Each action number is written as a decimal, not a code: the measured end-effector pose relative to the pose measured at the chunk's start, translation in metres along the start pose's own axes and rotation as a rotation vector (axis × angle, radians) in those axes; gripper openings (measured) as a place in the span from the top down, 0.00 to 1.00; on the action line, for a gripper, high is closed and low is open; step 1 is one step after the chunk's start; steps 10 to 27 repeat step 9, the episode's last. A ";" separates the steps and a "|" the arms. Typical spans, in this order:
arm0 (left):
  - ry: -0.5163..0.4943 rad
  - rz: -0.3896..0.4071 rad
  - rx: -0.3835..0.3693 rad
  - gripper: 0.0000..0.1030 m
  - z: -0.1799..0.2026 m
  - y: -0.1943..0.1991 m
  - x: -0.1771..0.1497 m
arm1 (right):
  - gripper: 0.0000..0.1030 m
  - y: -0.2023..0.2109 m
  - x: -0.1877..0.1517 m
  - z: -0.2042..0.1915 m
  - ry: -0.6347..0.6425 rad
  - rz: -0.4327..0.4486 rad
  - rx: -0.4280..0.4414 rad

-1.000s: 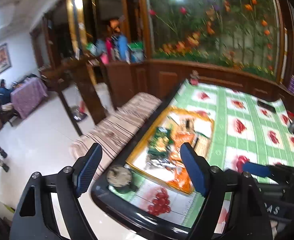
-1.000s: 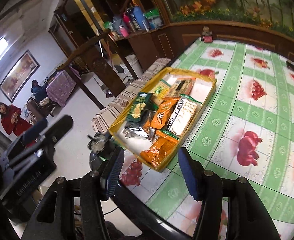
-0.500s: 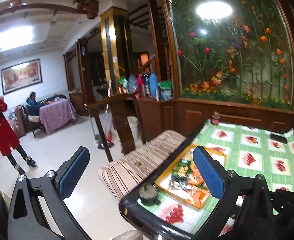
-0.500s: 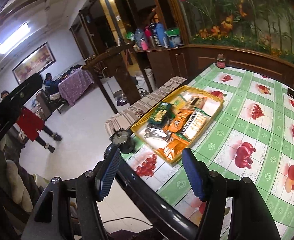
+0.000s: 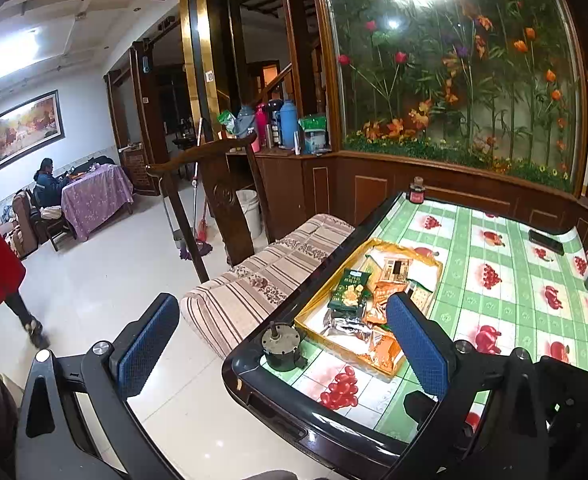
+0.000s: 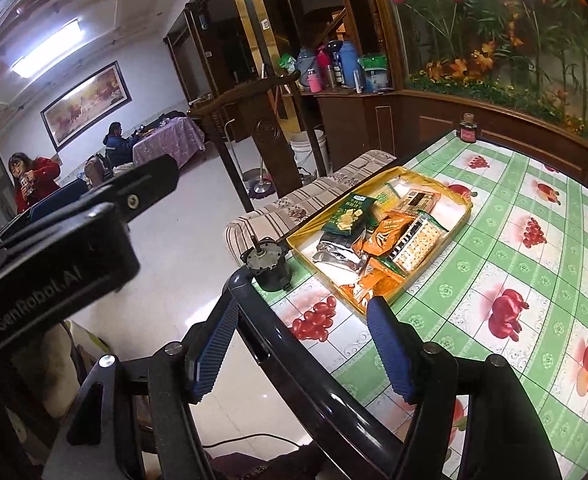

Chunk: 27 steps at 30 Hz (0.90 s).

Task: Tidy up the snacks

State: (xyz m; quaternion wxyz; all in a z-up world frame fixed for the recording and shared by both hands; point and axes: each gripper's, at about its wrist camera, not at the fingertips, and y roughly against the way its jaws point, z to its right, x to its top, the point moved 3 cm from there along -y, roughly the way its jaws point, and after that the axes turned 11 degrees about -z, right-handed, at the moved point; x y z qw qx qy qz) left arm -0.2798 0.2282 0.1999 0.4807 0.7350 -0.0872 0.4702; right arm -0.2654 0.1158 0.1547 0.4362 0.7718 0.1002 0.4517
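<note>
1. Here we hold the left gripper with jaws wide and nothing between them, short of the table corner.
2. Our right gripper is likewise spread and holds nothing, straddling the table rim.
3. Ahead of both jaw pairs sits the yellow tray of snack packets.
4. A small dark canister stands just beside the tray's near end.
</note>
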 end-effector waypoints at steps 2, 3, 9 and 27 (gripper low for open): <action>-0.003 -0.010 -0.005 0.00 0.001 -0.004 0.000 | 0.33 -0.003 0.001 0.000 0.001 -0.003 0.000; -0.006 -0.015 -0.006 0.00 0.002 -0.005 0.000 | 0.33 -0.003 0.001 0.001 0.002 -0.004 0.001; -0.024 -0.047 -0.008 0.00 0.009 -0.017 0.005 | 0.32 -0.005 0.005 0.006 -0.006 -0.001 -0.005; -0.024 -0.047 -0.008 0.00 0.009 -0.017 0.005 | 0.32 -0.005 0.005 0.006 -0.006 -0.001 -0.005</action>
